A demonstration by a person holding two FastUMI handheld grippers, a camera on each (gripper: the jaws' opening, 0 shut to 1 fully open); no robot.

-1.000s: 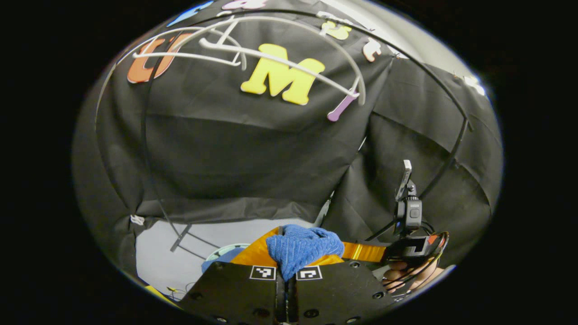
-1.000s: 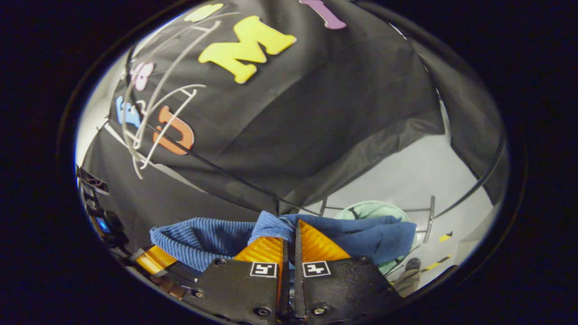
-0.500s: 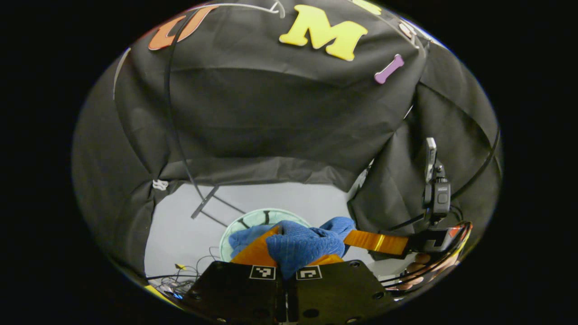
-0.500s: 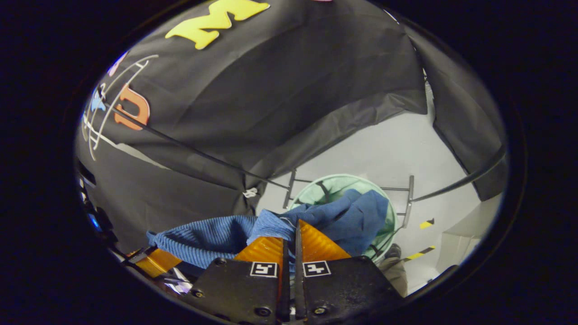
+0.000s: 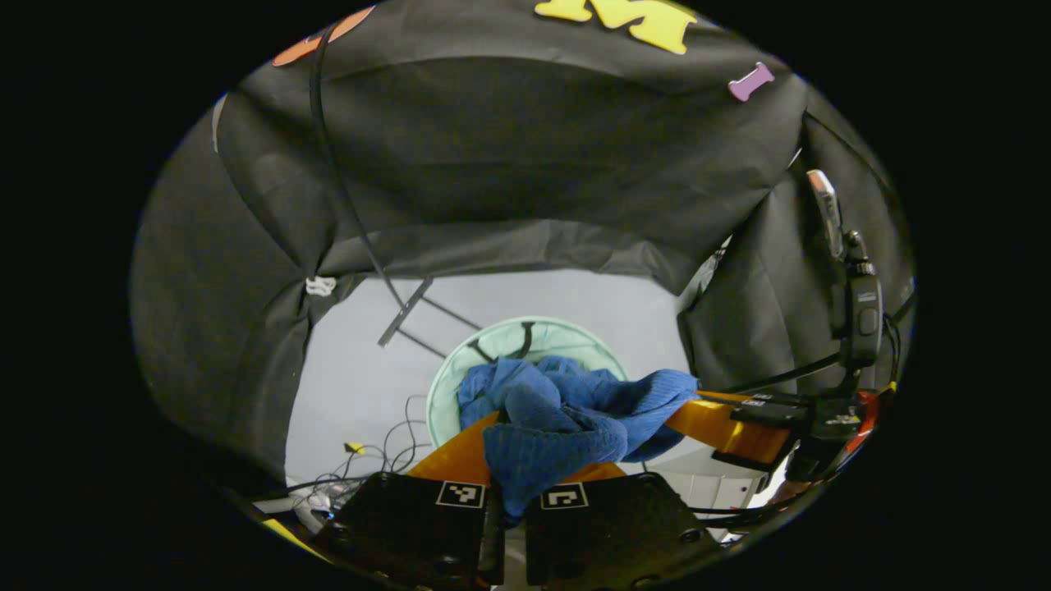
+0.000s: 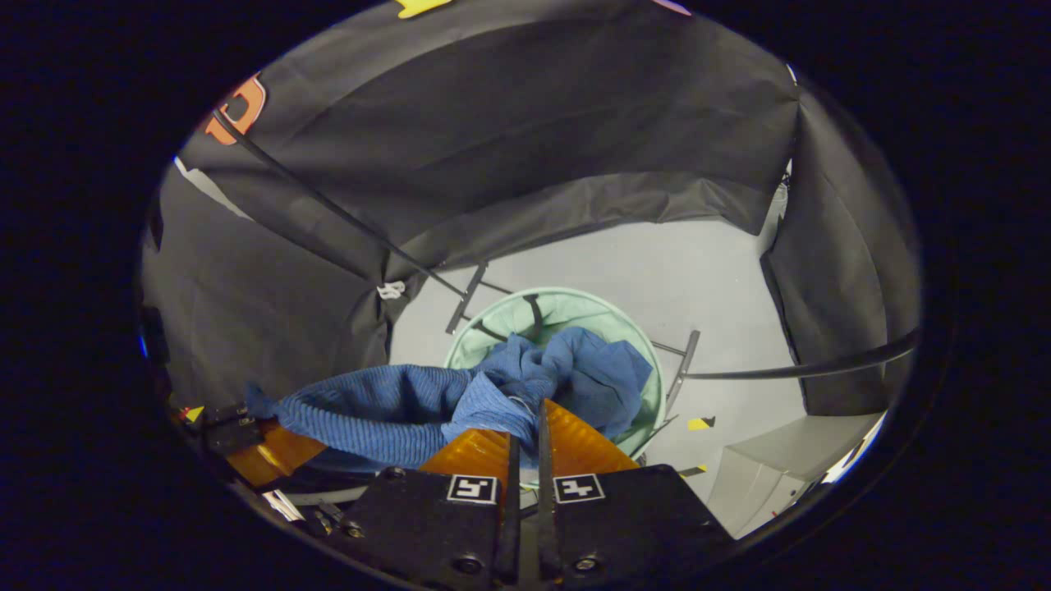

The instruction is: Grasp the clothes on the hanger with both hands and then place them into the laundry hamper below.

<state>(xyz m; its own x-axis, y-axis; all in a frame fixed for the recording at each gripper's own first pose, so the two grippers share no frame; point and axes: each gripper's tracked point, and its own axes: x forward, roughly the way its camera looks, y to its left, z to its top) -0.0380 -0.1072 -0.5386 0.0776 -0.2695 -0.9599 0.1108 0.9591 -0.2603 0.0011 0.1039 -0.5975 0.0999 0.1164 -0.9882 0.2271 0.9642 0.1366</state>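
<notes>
Above the pale green laundry hamper, your left claw and right claw each clamp the blue knit garment, its slack hanging into the hamper's mouth.

Straight ahead of both grippers the laundry hamper gapes open, its mouth partly taken up by the blue garment sagging into it. Beyond the hamper's far rim a thin black stand rod slants across the pale floor, bare past that point. A second bar cuts in on the right gripper's right side. To the left gripper's left, loose cables litter the floor. Black cloth walls close off everything above and to both sides.
</notes>
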